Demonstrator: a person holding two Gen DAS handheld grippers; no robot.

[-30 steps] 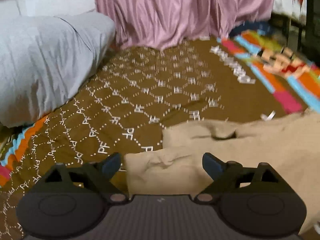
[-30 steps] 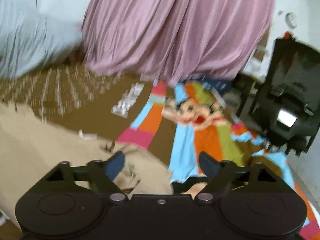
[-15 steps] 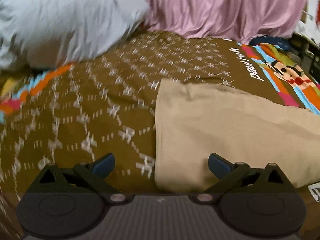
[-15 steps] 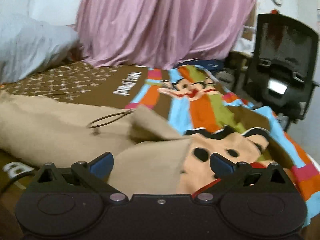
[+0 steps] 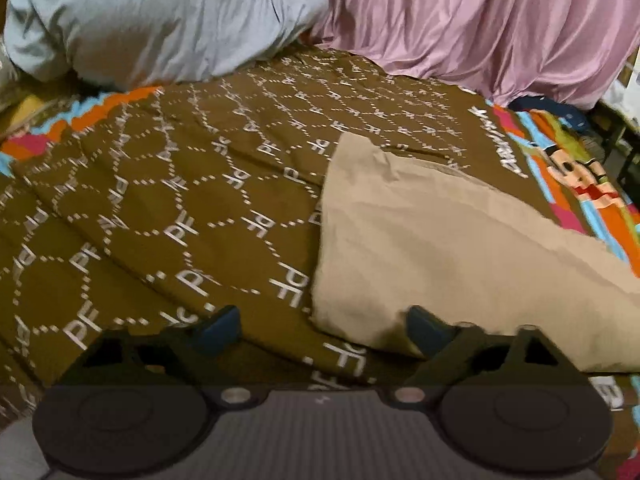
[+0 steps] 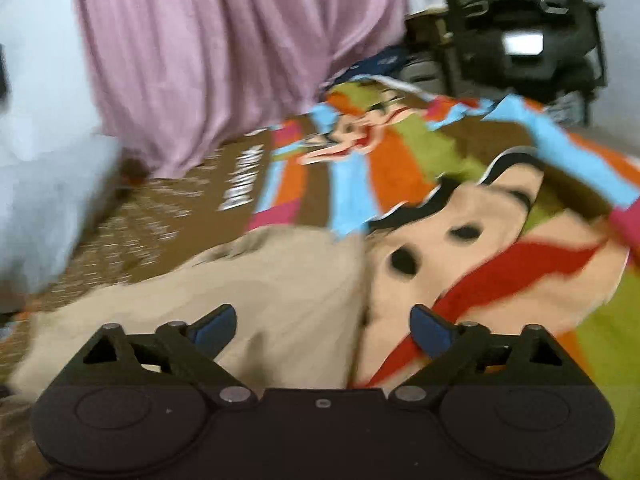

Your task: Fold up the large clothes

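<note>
My left gripper (image 5: 320,328) and right gripper (image 6: 322,328), just narrowing, grasp nothing; the beige garment (image 5: 440,240) runs off the frame, blurred.

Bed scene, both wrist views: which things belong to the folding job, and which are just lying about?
Job:
tan garment
left gripper, open
right gripper, open
bedspread, the folding surface

Lying about:
grey pillow
pink curtain
office chair

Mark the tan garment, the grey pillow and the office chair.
tan garment (image 5: 440,248), left wrist view, middle of the cloth
grey pillow (image 5: 160,20), left wrist view, its front face
office chair (image 6: 520,20), right wrist view, its backrest
</note>
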